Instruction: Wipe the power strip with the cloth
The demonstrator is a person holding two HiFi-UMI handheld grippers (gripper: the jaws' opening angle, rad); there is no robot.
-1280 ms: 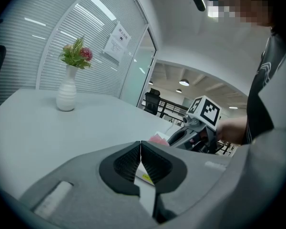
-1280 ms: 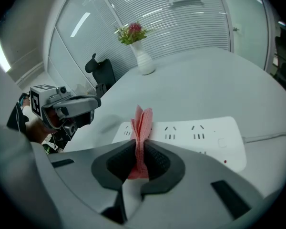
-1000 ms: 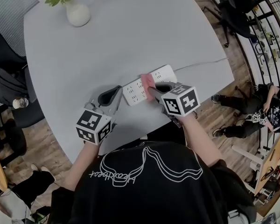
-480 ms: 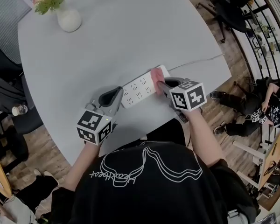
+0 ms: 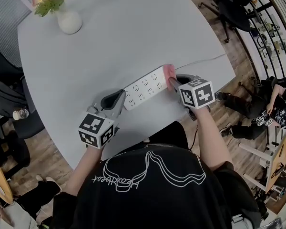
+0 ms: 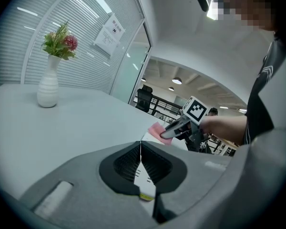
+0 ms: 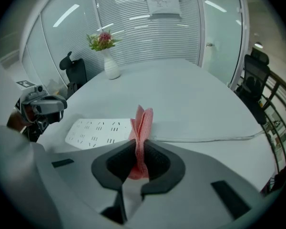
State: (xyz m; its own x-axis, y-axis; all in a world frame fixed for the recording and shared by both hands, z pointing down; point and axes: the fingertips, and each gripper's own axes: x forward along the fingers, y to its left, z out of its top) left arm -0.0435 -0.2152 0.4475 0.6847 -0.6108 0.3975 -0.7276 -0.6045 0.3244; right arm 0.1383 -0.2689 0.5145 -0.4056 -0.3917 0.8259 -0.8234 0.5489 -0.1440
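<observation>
Right gripper (image 5: 173, 82) clamps the pink woven cloth (image 5: 169, 71) at the cord end of the long white plastic power strip (image 5: 144, 88).

From the head view the strip lies slantwise near the front edge of the pale grey round table (image 5: 124, 37), cloth pressed on its right end. The left gripper (image 5: 120, 96) sits at the opposite end. The right gripper view adds what the head view hides: the cloth (image 7: 141, 128) is folded upright and pinched hard between the dark pads, with the thin white cable (image 7: 205, 138) trailing off to the right. The left gripper view shows its own jaws clenched tip to tip, a sliver of strip (image 6: 144, 175) visible in the gap beneath them. Far back stands a white ceramic vase of flowers (image 6: 48, 89).
</observation>
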